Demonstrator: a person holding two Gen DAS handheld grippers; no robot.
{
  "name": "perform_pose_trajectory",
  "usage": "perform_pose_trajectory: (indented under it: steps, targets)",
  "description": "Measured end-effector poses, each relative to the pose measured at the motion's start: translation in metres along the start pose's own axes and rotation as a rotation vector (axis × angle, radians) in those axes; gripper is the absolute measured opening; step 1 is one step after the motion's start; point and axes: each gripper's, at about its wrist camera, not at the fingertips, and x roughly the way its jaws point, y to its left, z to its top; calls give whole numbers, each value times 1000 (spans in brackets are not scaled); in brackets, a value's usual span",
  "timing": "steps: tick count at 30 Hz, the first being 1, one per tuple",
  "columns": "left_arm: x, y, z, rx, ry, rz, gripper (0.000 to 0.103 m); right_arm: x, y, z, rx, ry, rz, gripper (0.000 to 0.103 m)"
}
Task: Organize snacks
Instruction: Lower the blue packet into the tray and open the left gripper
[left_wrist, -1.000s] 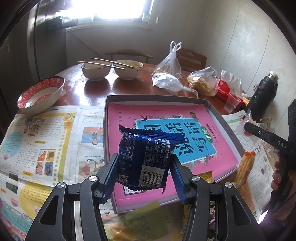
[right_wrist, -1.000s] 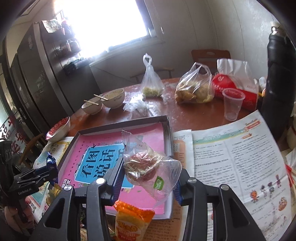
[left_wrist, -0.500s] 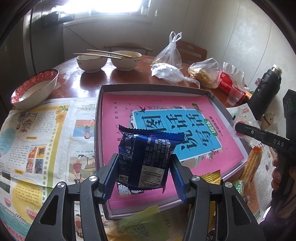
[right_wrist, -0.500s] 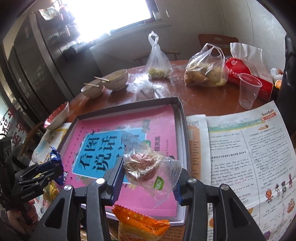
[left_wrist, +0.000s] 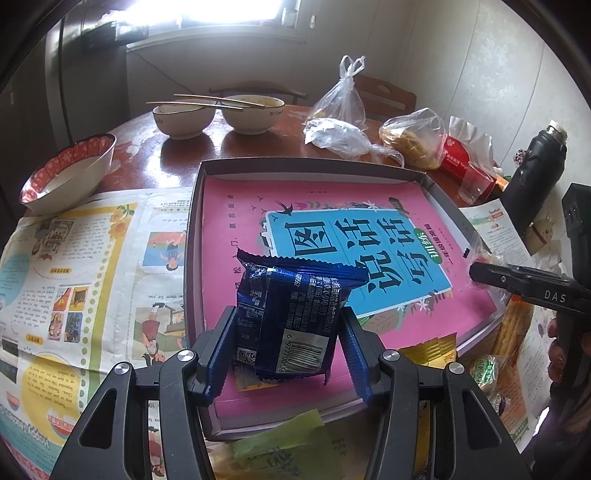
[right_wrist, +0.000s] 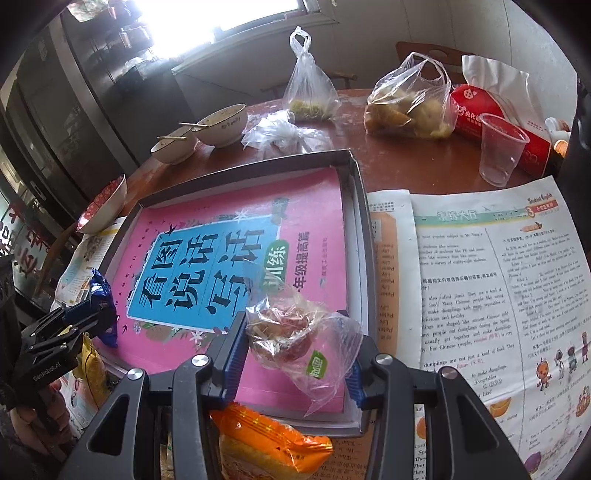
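Note:
My left gripper (left_wrist: 288, 347) is shut on a dark blue snack packet (left_wrist: 291, 314), held above the near left part of a grey tray (left_wrist: 310, 168) lined with a pink book (left_wrist: 332, 229). My right gripper (right_wrist: 295, 354) is shut on a clear bag of snacks (right_wrist: 295, 332), held over the tray's (right_wrist: 360, 206) near right corner. The left gripper and blue packet (right_wrist: 101, 306) show at the left of the right wrist view. An orange snack packet (right_wrist: 266, 443) lies under the right gripper, near the tray's front rim.
Newspapers (left_wrist: 74, 266) (right_wrist: 498, 280) flank the tray. Bowls with chopsticks (left_wrist: 218, 114), a red-rimmed bowl (left_wrist: 66, 173), plastic food bags (right_wrist: 410, 103), a plastic cup (right_wrist: 500, 151) and a black flask (left_wrist: 535, 173) stand behind. More snack packets (left_wrist: 513, 332) lie at the front.
Both grippers have moved forward and lower over the tray with their packets still held. The tray fills more of both views.

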Motion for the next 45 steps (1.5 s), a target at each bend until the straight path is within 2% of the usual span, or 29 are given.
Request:
perform_pose_trajectory:
  steps: [12, 24, 37, 43, 45]
  targets:
    - [-1, -1, -4, 17, -12, -3, 56, 4, 12, -4, -18, 11, -24, 47]
    - [-4, -2, -9, 8, -18, -32, 56, -10, 14, -15, 19, -49, -17, 48]
    - [-17, 1, -9, -2, -53, -23, 56, -25, 13, -18, 27, -118, -30, 53]
    - [-23, 2, -8, -7, -67, -21, 59, -32, 18, -18, 11, -155, -34, 55]
    - [-26, 3, -8, -9, -77, -22, 63, -35, 19, -18, 9, -170, -37, 56]
